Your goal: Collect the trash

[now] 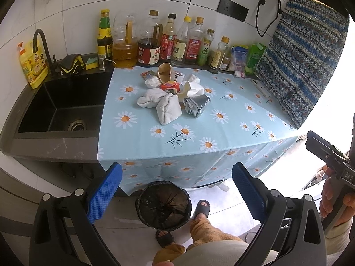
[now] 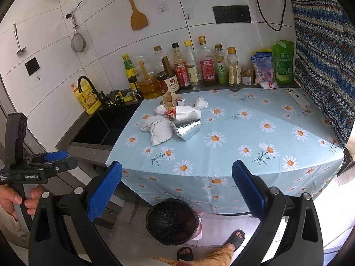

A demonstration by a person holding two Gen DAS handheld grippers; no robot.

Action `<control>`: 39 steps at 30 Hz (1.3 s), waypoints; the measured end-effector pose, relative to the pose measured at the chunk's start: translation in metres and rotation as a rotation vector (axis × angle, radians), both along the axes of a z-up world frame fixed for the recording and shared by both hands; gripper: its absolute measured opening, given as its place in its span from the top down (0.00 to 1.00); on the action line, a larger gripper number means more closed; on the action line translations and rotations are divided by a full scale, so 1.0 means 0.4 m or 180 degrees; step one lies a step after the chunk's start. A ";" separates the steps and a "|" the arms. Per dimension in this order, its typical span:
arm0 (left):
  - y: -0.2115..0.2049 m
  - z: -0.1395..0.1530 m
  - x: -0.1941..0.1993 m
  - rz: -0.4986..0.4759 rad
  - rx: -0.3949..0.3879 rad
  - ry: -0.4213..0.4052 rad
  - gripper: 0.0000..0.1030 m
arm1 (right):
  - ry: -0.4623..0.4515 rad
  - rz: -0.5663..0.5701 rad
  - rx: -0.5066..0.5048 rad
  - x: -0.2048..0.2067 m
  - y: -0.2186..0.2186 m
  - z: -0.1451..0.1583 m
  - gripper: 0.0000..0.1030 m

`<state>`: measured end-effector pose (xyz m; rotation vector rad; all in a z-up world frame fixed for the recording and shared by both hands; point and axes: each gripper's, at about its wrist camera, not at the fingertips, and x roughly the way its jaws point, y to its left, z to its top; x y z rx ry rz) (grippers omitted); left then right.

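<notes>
A heap of trash lies on the daisy tablecloth [image 1: 199, 128]: a white cloth bundle [image 1: 166, 108] [image 2: 158, 129], a crumpled silver foil bag [image 1: 196, 106] [image 2: 187, 128], a brown paper cup [image 1: 164, 72] [image 2: 169, 99], white tissues [image 1: 193, 86] [image 2: 188, 112] and red wrappers [image 1: 169, 87]. A black-lined trash bin [image 1: 163, 206] [image 2: 172, 221] stands on the floor in front of the table. My left gripper [image 1: 177, 190] is open, held back above the bin. My right gripper [image 2: 177, 190] is open too, short of the table edge, nothing between its fingers.
Sauce and oil bottles [image 1: 170, 40] [image 2: 199, 66] line the back wall. A black sink [image 1: 62, 106] [image 2: 104, 128] with a faucet lies left. A white phone [image 2: 297, 97] rests at the table's far right beside a patterned cloth [image 2: 324, 51]. A person's sandalled feet [image 1: 200, 208] stand by the bin.
</notes>
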<state>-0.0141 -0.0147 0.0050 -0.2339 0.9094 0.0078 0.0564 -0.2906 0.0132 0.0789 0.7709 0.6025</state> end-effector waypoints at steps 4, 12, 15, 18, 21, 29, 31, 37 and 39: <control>0.020 0.002 -0.012 0.0019 -0.0034 -0.0013 0.07 | -0.0017 -0.0012 0.0004 -0.012 0.019 0.003 0.05; 0.048 0.002 -0.028 -0.0019 -0.0166 -0.0038 0.07 | -0.0044 -0.0054 0.0002 -0.030 0.042 0.007 0.05; 0.054 0.003 -0.038 -0.0043 -0.0219 -0.0042 0.07 | -0.0079 -0.0056 -0.0057 -0.037 0.049 0.010 0.05; 0.056 0.005 -0.041 -0.0074 -0.0212 -0.0031 0.07 | -0.0057 -0.0060 -0.0092 -0.045 0.059 0.007 0.05; 0.059 0.005 -0.042 -0.0095 -0.0194 -0.0038 0.07 | -0.0032 -0.0044 -0.0101 -0.045 0.068 -0.001 0.05; 0.085 -0.028 -0.019 -0.0021 -0.0324 0.0037 0.07 | 0.0042 0.0063 -0.0227 0.005 0.113 -0.031 0.05; 0.090 -0.035 -0.011 0.0006 -0.0329 0.0025 0.07 | 0.0117 0.0097 -0.0238 0.035 0.123 -0.044 0.05; 0.116 -0.067 0.035 0.0219 -0.0494 0.0045 0.07 | 0.0206 0.0321 -0.0291 0.134 0.169 -0.069 0.05; 0.121 -0.081 0.061 0.0275 -0.0520 0.0067 0.07 | 0.0253 0.0429 -0.0290 0.178 0.186 -0.084 0.05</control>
